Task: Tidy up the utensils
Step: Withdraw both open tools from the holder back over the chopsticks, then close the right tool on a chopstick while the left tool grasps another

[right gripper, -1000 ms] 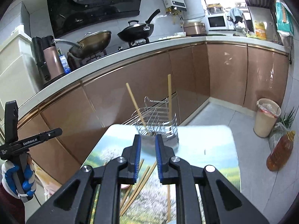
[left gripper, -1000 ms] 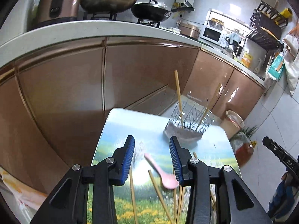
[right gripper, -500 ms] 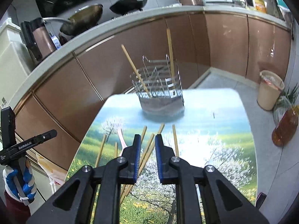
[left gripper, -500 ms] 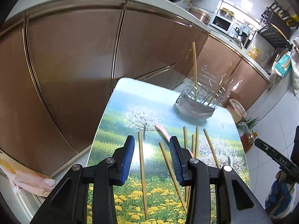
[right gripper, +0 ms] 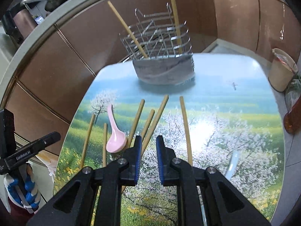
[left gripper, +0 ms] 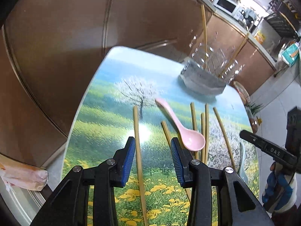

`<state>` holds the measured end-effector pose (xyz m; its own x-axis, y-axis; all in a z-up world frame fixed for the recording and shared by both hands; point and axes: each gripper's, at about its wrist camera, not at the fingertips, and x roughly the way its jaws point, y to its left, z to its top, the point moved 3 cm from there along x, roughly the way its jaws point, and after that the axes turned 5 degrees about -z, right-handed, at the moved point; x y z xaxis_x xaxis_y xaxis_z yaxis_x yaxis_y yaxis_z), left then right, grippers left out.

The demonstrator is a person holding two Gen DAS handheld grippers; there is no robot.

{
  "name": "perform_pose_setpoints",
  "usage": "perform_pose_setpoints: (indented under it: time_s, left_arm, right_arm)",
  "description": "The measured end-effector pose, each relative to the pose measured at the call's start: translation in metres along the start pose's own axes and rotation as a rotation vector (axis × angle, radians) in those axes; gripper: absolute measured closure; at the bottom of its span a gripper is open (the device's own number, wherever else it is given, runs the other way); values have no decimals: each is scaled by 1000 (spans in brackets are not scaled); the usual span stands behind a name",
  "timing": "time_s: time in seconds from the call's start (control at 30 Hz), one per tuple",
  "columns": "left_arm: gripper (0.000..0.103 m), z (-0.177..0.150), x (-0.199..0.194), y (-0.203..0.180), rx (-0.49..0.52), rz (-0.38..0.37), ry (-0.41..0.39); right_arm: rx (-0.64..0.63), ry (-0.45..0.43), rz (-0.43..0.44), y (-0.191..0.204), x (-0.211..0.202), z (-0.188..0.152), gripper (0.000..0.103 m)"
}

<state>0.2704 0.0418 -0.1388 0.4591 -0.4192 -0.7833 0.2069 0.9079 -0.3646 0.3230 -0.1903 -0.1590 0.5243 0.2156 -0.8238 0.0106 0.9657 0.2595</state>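
A wire utensil basket [right gripper: 161, 43] with two chopsticks upright in it stands at the far end of the table; it also shows in the left wrist view [left gripper: 207, 71]. Several wooden chopsticks [right gripper: 154, 120] and a pink spoon [right gripper: 114, 131] lie flat on the landscape-print table [right gripper: 235, 113]. In the left wrist view the pink spoon [left gripper: 180, 126] lies just beyond my left gripper [left gripper: 153, 148], which is open and empty, with one chopstick [left gripper: 138, 145] running between its fingers. My right gripper [right gripper: 148, 146] is narrowly open and empty above the chopsticks.
A pale blue spoon [right gripper: 231, 163] lies at the table's right side. Brown kitchen cabinets [right gripper: 75, 52] stand close behind the table. A bin [right gripper: 282, 69] and an oil bottle [right gripper: 293, 116] stand on the floor to the right.
Both grippers have tilted down and moved lower toward the table; the chopsticks and spoon now fill more of both views. Neither gripper has taken hold of anything.
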Motion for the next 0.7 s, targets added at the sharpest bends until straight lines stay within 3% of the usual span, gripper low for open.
perform_pose_setpoints:
  time_s: [0.23, 0.7]
  left_arm:
    - [65, -8, 32, -14, 29, -25, 102]
    - [65, -20, 71, -26, 68, 2, 252]
  right_arm:
    - [-4, 96, 8, 1, 41, 6, 88]
    - [-27, 185, -22, 14, 86, 19, 88]
